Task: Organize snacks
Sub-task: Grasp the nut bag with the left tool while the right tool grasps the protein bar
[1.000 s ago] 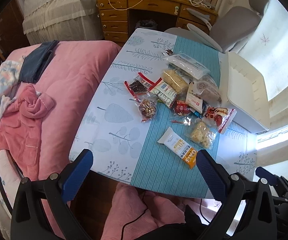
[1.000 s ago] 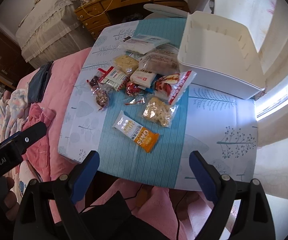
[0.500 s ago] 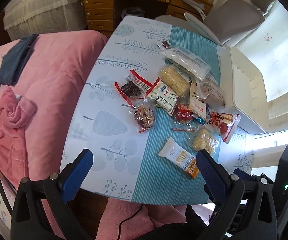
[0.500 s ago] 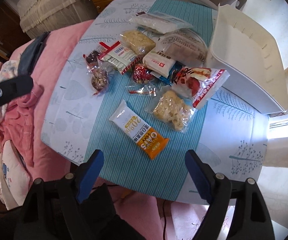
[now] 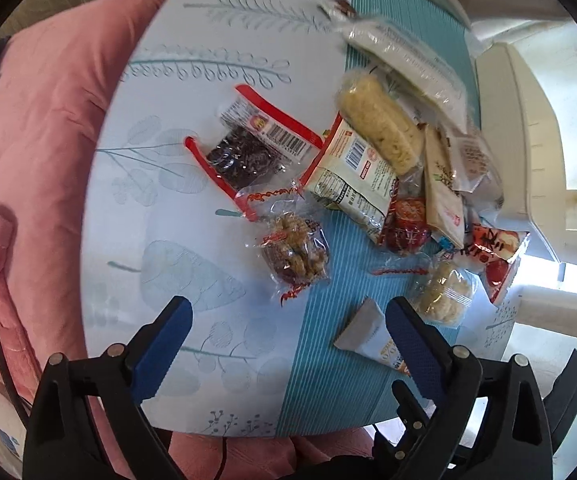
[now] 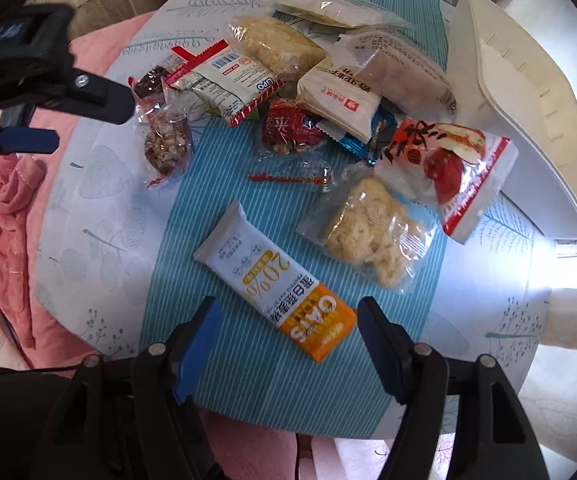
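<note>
Several snack packets lie in a heap on the table. An oats bar (image 6: 276, 288) in a white and orange wrapper lies nearest, with its orange end between my right gripper's open fingers; the right gripper (image 6: 288, 320) hovers just above it. A clear bag of nuts (image 5: 294, 254) lies just beyond my left gripper (image 5: 288, 320), which is open and empty. The left gripper's fingers (image 6: 28, 138) show at the left of the right wrist view. A red-edged dark snack pack (image 5: 240, 154), a pale cracker bag (image 6: 372, 232) and a red apple-print bag (image 6: 452, 168) lie among the rest.
A white plastic bin (image 6: 520, 80) stands at the table's right side, also in the left wrist view (image 5: 528, 120). The table (image 5: 160, 272) has a leaf-print cloth with a teal striped runner. A pink bed (image 5: 32, 140) borders the table's left edge.
Both grippers have moved forward and down toward the table. The snacks now fill the views. The right gripper has come over the oats bar, the left close to the nut bag.
</note>
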Tool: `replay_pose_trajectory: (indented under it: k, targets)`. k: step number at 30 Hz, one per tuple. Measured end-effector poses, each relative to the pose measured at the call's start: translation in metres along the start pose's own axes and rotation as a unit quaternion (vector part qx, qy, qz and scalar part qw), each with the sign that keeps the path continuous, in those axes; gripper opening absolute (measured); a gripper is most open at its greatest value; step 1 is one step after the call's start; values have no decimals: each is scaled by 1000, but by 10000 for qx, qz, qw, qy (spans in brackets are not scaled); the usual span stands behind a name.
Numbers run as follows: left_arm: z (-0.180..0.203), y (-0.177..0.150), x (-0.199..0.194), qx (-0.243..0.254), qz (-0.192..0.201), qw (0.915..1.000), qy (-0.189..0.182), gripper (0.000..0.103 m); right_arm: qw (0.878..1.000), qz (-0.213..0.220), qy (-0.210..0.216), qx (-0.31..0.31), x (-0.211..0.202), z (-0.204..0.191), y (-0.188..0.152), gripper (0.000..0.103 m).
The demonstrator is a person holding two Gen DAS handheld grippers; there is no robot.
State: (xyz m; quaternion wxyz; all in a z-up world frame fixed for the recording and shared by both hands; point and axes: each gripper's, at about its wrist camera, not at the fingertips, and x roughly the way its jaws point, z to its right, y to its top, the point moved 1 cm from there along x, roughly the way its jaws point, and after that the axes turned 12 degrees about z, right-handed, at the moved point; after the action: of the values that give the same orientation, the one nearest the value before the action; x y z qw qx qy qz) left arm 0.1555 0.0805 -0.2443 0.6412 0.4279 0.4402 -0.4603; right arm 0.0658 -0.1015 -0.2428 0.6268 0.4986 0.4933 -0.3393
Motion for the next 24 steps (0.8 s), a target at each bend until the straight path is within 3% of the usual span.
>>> replay_pose_trajectory:
  k: [8, 10, 14, 21, 24]
  targets:
    - [-2, 26, 41, -45, -453, 9989, -93, 82, 9990, -421, -130, 86, 21, 1, 7, 65]
    - [-2, 32, 47, -53, -538, 9985, -117, 73, 9986, -499, -151, 92, 23, 2, 8, 63]
    - [-1, 37, 59, 17, -698, 9974, -151, 64, 9979, -606, -188, 92, 28, 3, 9, 60]
    - [-2, 41, 71, 73, -917, 9955, -240, 32, 9968, -776, -106, 133, 44, -6, 1, 54]
    - [-6, 41, 72, 22, -935, 9950, -344, 30, 9969, -760, -125, 175, 46, -8, 0, 54]
